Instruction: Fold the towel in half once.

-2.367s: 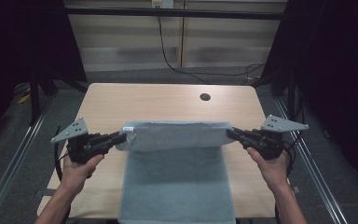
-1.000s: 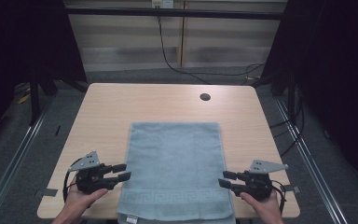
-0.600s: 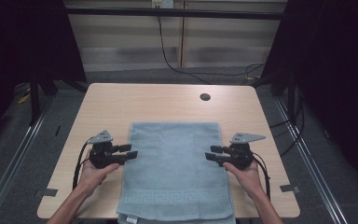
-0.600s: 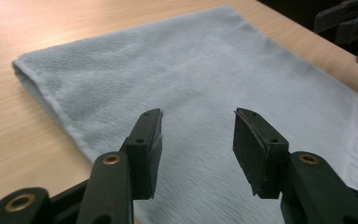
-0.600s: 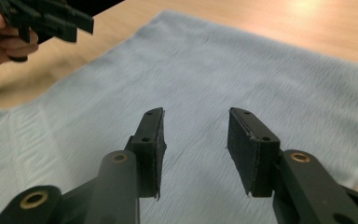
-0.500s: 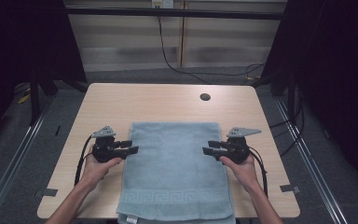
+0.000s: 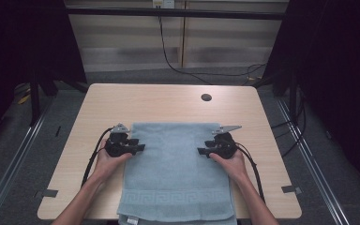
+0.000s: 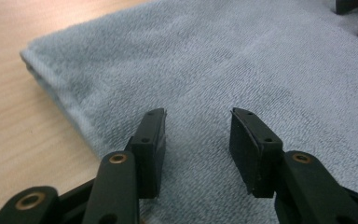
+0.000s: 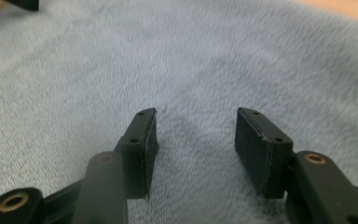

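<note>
Dark surroundings frame a pale wooden counter (image 7: pixel 168 103), which carries a light blue towel (image 7: pixel 176 173) lying flat, its near end hanging over the person's edge and its far edge well short of the small round hole (image 7: pixel 206 97). Compared with a second ago, both hands have travelled from the near corners up the towel's long sides toward its middle. The left tongs (image 7: pixel 139 148) rest over the left edge and the right tongs (image 7: pixel 201 151) over the right edge, pointing toward each other. Left jaws stand partly open and have just been closing slightly; right jaws stand partly open and have just been opening. Neither pair holds anything: bare terry shows between the pads in both gripper views. Judgement: the towel is spread, and the next grip at the side edges is not yet made.
</note>
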Tool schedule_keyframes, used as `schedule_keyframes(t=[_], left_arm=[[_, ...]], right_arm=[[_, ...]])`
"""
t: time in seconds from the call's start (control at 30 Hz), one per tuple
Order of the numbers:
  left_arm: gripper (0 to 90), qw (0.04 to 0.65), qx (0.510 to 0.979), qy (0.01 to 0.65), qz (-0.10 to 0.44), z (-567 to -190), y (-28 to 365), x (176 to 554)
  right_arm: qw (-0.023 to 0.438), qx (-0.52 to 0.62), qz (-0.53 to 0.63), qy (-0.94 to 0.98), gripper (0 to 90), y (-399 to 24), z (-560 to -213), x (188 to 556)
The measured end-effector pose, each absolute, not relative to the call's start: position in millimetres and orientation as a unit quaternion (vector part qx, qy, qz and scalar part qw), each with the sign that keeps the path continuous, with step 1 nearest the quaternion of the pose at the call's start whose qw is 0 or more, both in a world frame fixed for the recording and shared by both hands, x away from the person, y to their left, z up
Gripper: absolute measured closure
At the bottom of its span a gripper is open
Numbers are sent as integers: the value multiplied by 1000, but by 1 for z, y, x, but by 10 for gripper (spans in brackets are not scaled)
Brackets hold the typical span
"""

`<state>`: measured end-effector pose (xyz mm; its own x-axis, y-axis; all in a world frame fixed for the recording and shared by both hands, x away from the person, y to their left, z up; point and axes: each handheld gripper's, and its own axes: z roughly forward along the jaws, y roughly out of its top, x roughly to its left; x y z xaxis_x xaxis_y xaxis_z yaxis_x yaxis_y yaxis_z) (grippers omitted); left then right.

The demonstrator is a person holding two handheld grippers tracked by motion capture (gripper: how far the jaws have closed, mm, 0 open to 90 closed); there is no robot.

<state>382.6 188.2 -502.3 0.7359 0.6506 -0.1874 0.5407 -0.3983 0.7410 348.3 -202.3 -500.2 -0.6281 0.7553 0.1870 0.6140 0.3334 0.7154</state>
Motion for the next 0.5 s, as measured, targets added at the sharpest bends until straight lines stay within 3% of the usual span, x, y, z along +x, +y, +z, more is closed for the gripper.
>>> schedule_keyframes(t=[0.5], left_arm=[[591, 423, 842, 331, 45, -504, 199, 342]], right_arm=[[84, 400, 383, 829, 491, -202, -501, 310]])
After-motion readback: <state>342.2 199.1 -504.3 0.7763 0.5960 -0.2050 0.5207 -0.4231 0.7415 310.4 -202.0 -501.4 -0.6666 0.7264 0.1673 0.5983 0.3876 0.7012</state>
